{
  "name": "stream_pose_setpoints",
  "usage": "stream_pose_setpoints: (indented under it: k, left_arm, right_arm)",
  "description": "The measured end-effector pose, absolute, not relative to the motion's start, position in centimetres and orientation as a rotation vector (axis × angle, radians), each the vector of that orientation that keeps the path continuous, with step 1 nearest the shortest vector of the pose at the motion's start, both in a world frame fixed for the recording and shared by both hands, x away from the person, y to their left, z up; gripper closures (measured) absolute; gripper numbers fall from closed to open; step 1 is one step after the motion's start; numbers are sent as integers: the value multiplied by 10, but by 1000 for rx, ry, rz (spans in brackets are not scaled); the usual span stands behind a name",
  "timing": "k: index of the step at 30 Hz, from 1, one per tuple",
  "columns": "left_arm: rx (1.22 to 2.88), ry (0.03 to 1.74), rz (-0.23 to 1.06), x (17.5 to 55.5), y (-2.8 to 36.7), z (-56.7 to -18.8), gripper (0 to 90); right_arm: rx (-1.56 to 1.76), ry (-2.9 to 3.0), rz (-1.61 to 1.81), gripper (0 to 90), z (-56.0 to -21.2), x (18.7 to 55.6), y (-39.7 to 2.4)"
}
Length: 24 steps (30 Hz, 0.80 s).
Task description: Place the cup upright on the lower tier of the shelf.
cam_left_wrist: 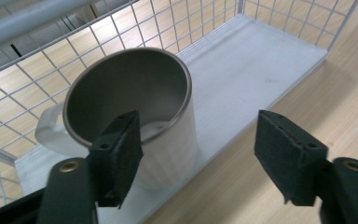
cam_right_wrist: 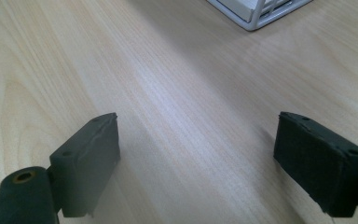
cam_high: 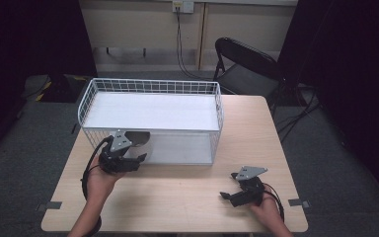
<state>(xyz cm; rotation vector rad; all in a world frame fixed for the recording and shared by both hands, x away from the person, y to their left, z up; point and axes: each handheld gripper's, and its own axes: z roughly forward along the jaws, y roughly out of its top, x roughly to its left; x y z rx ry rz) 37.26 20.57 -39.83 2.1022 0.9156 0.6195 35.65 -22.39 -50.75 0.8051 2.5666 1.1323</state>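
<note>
White enamel-look metal mug with steel-grey inside (cam_left_wrist: 135, 116) stands upright on the lower white board of the white wire basket rack (cam_high: 150, 106), at its front left corner. Left gripper (cam_left_wrist: 198, 149) fingers released, spread wide; one finger hangs at the mug's rim, not pressing. Right gripper (cam_right_wrist: 209, 163) fingers spread, nothing between them, above the pale wooden surface (cam_right_wrist: 168, 84).

A recording lab or studio is being shown. The wooden table (cam_high: 187, 187) is being flanked by black curtains (cam_high: 355, 74), with a folding chair (cam_high: 244, 66) and taped floor cables (cam_high: 296, 118) behind.
</note>
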Motion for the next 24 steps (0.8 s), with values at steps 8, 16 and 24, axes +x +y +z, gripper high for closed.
stream_pose_setpoints:
  k: [8, 16, 24]
  left_arm:
    - [2094, 936, 573, 365, 212, -398, 211]
    - [2081, 932, 543, 357, 217, -394, 161]
    - [2072, 941, 507, 352, 228, -397, 155]
  right_arm:
    - [805, 2567, 1132, 134, -507, 356, -224]
    - [805, 2566, 1132, 134, -507, 357, -224]
    - [805, 2566, 1132, 134, -507, 356, -224]
